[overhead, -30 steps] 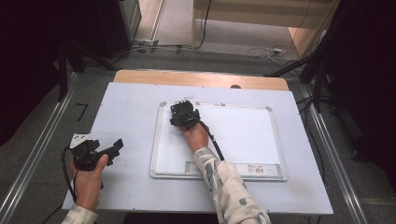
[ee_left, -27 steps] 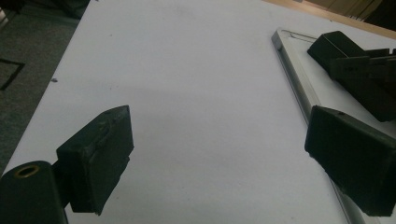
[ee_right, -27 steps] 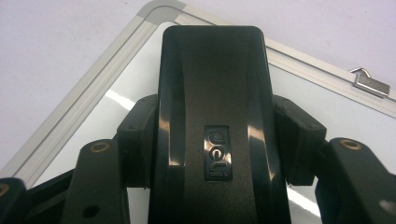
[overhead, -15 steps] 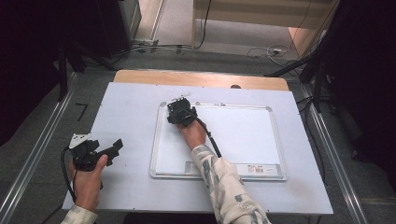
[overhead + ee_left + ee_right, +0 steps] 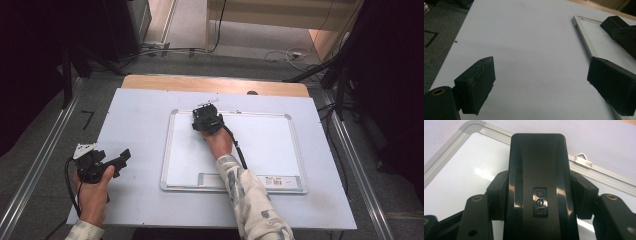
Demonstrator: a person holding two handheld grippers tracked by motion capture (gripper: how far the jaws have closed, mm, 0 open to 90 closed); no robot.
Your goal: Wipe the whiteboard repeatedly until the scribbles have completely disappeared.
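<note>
A white whiteboard (image 5: 265,145) with a silver frame lies on the pale table sheet (image 5: 140,120). A black eraser (image 5: 537,170) marked "deli" rests on the board near its far left corner. My right gripper (image 5: 206,119) is shut on the eraser, its pads pressed against both sides (image 5: 539,195). My left gripper (image 5: 124,157) is held in a hand near the table's left front, with its jaws standing wide open over bare sheet (image 5: 541,75). From the left gripper view the board's frame (image 5: 584,42) and the right gripper (image 5: 621,32) lie off to the right.
A small metal hanging clip (image 5: 582,160) sits on the board's far frame. A label strip (image 5: 280,181) runs along the board's near edge. A wooden strip (image 5: 215,84) borders the table at the back, with metal rails (image 5: 45,160) along both sides.
The right gripper with the eraser has slid a little to the right along the board's far edge. The left gripper has stayed where it was.
</note>
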